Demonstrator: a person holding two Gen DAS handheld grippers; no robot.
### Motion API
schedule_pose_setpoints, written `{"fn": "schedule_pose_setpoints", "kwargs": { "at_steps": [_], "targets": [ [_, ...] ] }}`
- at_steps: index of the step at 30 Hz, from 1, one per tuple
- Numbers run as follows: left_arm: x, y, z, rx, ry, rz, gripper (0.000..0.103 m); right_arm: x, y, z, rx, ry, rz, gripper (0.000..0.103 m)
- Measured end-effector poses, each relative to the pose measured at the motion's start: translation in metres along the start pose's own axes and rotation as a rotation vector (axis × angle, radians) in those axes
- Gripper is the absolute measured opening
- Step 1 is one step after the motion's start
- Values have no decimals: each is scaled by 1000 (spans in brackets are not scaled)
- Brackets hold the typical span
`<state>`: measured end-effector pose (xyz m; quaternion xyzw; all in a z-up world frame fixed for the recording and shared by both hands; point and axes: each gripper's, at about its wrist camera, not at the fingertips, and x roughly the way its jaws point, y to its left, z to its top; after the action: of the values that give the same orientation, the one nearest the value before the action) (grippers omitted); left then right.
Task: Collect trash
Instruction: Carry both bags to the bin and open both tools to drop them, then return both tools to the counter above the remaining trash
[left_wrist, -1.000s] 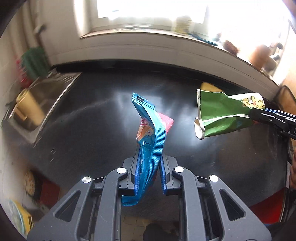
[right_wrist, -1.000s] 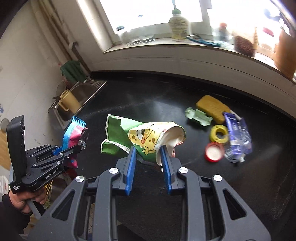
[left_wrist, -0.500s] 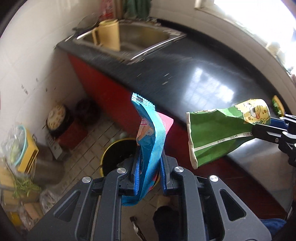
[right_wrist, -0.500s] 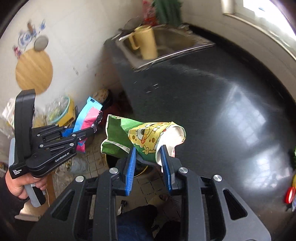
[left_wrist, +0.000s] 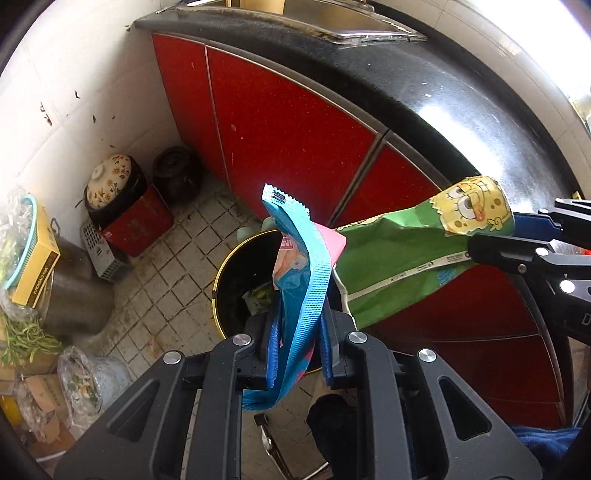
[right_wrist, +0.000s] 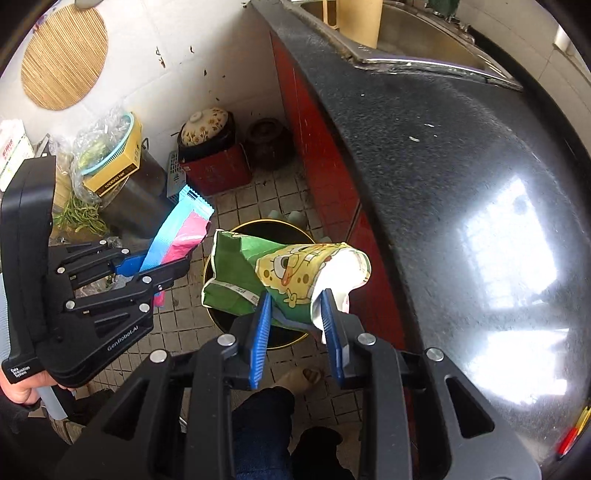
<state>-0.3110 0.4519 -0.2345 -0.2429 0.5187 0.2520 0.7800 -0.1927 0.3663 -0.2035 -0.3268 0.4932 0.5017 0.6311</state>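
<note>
While the left gripper (left_wrist: 298, 341) pinches a crinkled blue and pink plastic snack wrapper (left_wrist: 299, 280) between its nearly closed blue pads, the right gripper (right_wrist: 298, 325) clamps a crumpled green cartoon-printed bag (right_wrist: 284, 277) a little wider. Both wrappers hang in the air above a round black, yellow-rimmed trash bin (right_wrist: 225, 321) standing on the tiled floor (left_wrist: 166, 273) below the fingertips, beside red cabinet doors (left_wrist: 280, 122).
</note>
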Motion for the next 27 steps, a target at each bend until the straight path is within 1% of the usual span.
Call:
{"fn": "schedule_pose_setpoints", "kwargs": {
  "at_steps": [2,3,4,5,6,7,9,10,11,12,15,16,17,20,22,23,25,26,27],
  "targets": [
    [2,2,1,-4,0,-11,18,3,4,4,-13,12,-4,29],
    [3,3,1,-3,0,-14,20,5,5,7,-20,22,-2,32],
    [3,4,1,0,1,-14,29,7,5,11,-26,29,-4,47],
    [4,4,1,2,-1,-2,47,7,7,12,-30,25,-3,55],
    [3,5,1,2,-11,7,55,4,7,12,-33,14,-3,63],
    [1,5,1,0,-20,11,62,3,7,14,-34,11,1,63],
    [-1,5,2,2,-20,0,62,-6,4,14,-24,-4,9,63],
    [-2,4,3,7,-23,-3,65,-12,1,12,-14,-12,15,63],
    [-5,1,4,16,-27,7,71,-21,-3,9,7,-26,24,63],
    [-8,-1,4,23,-32,8,72,-28,-6,7,29,-38,32,65],
    [-21,-17,9,58,-43,6,78,-66,-27,-9,81,-99,34,73],
    [-28,-24,11,70,-54,6,83,-79,-36,-15,109,-123,25,75],
    [-34,-32,13,83,-68,3,86,-96,-50,-24,141,-151,12,76],
    [-55,-69,23,142,-99,-24,90,-143,-92,-52,248,-215,-47,78],
    [-67,-105,31,200,-120,-59,91,-172,-121,-76,330,-252,-90,78],
    [-73,-130,36,242,-129,-86,92,-189,-140,-92,386,-274,-120,78],
    [-80,-168,43,318,-141,-131,92,-221,-177,-129,502,-315,-179,79],
    [-83,-190,46,357,-148,-153,92,-230,-187,-144,551,-327,-210,79],
    [-89,-219,50,408,-153,-185,92,-240,-201,-160,599,-337,-239,79]
  ]
}}
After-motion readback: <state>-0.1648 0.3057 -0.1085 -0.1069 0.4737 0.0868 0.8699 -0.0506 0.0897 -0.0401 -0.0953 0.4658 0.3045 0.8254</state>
